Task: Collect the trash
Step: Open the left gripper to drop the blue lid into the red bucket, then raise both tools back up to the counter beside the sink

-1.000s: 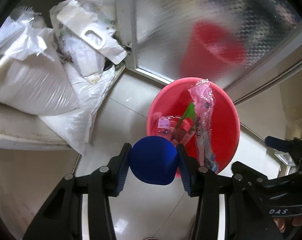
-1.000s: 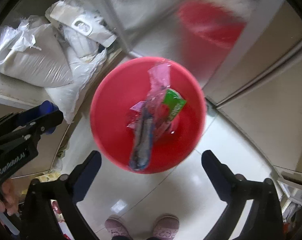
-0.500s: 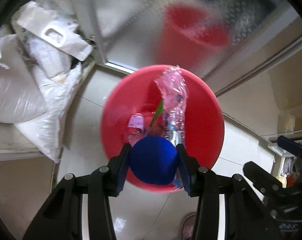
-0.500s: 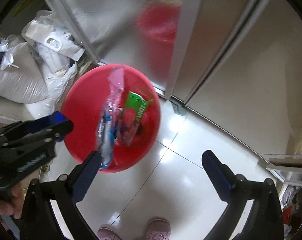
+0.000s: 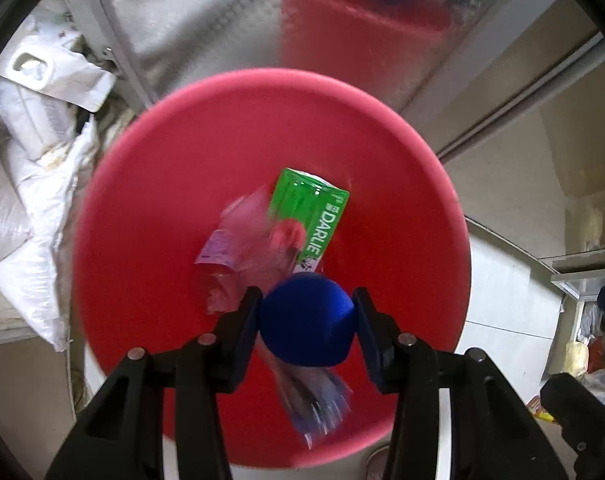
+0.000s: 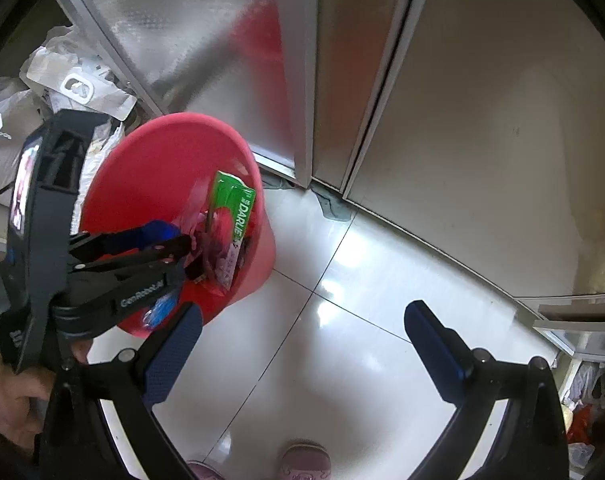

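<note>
My left gripper (image 5: 307,314) is shut on a blue ball (image 5: 308,318) and hangs just over the red basin (image 5: 142,240), pointing down into it. In the basin lie a green Darlie box (image 5: 314,216), a small clear bottle with a purple label (image 5: 222,256) and a crumpled clear wrapper (image 5: 314,396). In the right wrist view the red basin (image 6: 154,168) sits at the left on the tiled floor, with the left gripper (image 6: 182,240) and the blue ball (image 6: 158,230) above it. My right gripper (image 6: 302,332) stands open over bare tiles to the basin's right.
White sacks and plastic bags (image 5: 34,184) are piled left of the basin. A frosted glass door (image 6: 206,48) with a red bucket (image 5: 362,24) behind it stands close behind. A person's slippers (image 6: 302,460) show at the bottom. A shelf with clutter (image 5: 590,336) is at the right.
My left gripper has sunk and moved over the basin with the blue ball, so the basin now fills its view. My right gripper has drifted right, off the basin and over the floor.
</note>
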`<state>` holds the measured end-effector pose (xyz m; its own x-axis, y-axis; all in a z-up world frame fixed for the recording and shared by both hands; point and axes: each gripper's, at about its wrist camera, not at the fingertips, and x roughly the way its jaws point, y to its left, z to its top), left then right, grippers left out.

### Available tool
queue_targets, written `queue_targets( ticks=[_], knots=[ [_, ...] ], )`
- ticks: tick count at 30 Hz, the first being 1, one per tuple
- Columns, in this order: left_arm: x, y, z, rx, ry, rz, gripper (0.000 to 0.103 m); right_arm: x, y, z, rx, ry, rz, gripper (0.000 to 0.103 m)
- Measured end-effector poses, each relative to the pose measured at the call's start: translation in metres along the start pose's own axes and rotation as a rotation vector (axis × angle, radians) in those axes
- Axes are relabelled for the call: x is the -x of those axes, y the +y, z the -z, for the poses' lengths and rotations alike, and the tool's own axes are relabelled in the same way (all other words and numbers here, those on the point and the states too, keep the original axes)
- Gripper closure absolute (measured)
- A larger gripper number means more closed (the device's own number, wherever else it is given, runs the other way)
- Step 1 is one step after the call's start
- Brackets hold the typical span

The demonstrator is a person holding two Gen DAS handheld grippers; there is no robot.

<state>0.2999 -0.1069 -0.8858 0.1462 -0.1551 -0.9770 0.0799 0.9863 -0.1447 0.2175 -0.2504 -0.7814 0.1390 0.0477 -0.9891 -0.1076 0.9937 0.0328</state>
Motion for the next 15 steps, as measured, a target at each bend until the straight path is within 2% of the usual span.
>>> queue_targets(
  ticks=[2,4,5,8,10,12,15],
  knots=[
    [-0.003,-0.001,0.001,-0.001,-0.01,0.003,0.053,-0.005,0.0,-0.001,-0.003,-0.002,-0.002,0.002],
    [-0.001,0.0,0.002,0.005,-0.024,0.007,0.023,-0.007,-0.001,0.0,-0.006,-0.003,-0.006,0.002],
    [0.001,0.002,0.002,0.006,-0.033,0.004,0.018,-0.008,0.0,0.0,-0.005,-0.003,-0.008,0.002],
    [0.008,0.006,0.001,0.018,-0.043,0.0,0.014,-0.004,0.002,0.0,0.003,-0.005,-0.019,0.002],
    [0.016,0.009,0.001,0.018,-0.044,-0.012,0.001,0.001,0.006,-0.001,0.013,-0.011,-0.02,0.002],
    [0.025,0.01,0.002,0.009,-0.048,-0.041,0.001,0.007,0.009,-0.003,0.021,-0.018,-0.017,0.002],
    [0.043,0.017,0.002,0.019,-0.051,-0.01,0.001,0.022,0.01,-0.006,0.022,-0.027,-0.021,0.002]
  ],
)
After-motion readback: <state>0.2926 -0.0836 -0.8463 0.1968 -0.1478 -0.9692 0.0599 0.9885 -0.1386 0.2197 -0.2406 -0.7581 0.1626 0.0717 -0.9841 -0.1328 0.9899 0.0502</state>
